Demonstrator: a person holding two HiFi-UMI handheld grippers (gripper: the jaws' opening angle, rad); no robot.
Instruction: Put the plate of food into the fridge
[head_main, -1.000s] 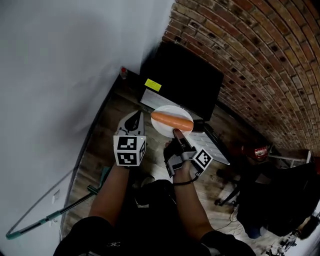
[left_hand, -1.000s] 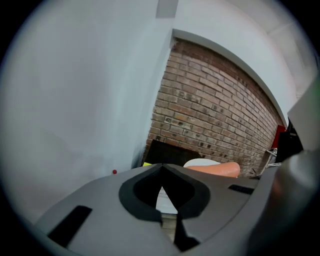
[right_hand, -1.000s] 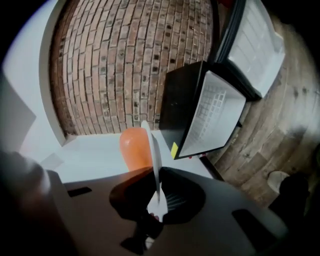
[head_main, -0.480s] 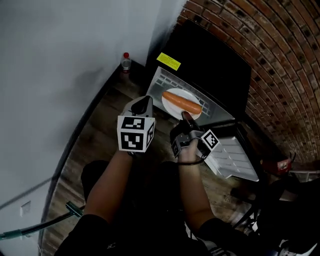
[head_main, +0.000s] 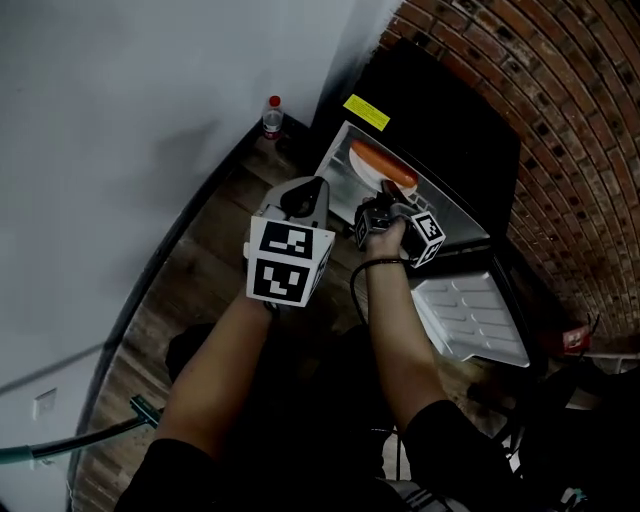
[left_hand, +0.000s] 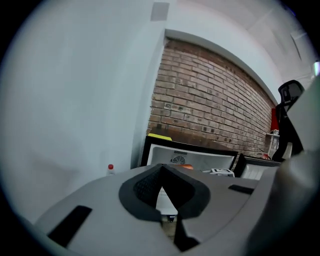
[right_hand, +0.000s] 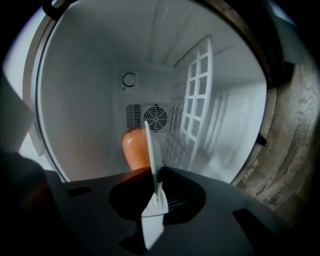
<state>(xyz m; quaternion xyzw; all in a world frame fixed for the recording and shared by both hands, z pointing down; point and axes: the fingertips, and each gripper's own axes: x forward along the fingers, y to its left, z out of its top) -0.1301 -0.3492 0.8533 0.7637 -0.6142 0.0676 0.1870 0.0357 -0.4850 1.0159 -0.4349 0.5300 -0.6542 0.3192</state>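
1. Right gripper (head_main: 383, 196) (right_hand: 157, 195): its jaws are clamped on the near rim of the white plate (head_main: 362, 158) (right_hand: 151, 160). In the right gripper view the plate appears edge-on between the pads.
2. The carrot (head_main: 386, 166) (right_hand: 136, 147), orange and glossy, lies on the plate.
3. The plate of food is held inside the opening of the mini fridge (head_main: 440, 115) (right_hand: 85, 100), over the white wire shelf (right_hand: 195, 105). Whether it touches the shelf cannot be told.
4. A round fan grille (right_hand: 155, 119) sits in the fridge's back wall, beyond the carrot.
5. The fridge door (head_main: 470, 315) stands open, its white inner lining facing up.
6. Left gripper (head_main: 303, 195) (left_hand: 167, 194): its jaws are together and hold nothing. It hangs just left of the right gripper, outside the fridge and pointing toward it.
7. A yellow label (head_main: 366, 112) (left_hand: 159, 136) is on the fridge's upper front edge.
8. A bottle with a red cap (head_main: 272, 116) (left_hand: 110, 169) stands on the wooden floor (head_main: 190, 290), between the white wall and the fridge.
9. A brick wall (head_main: 560, 110) runs behind the fridge.
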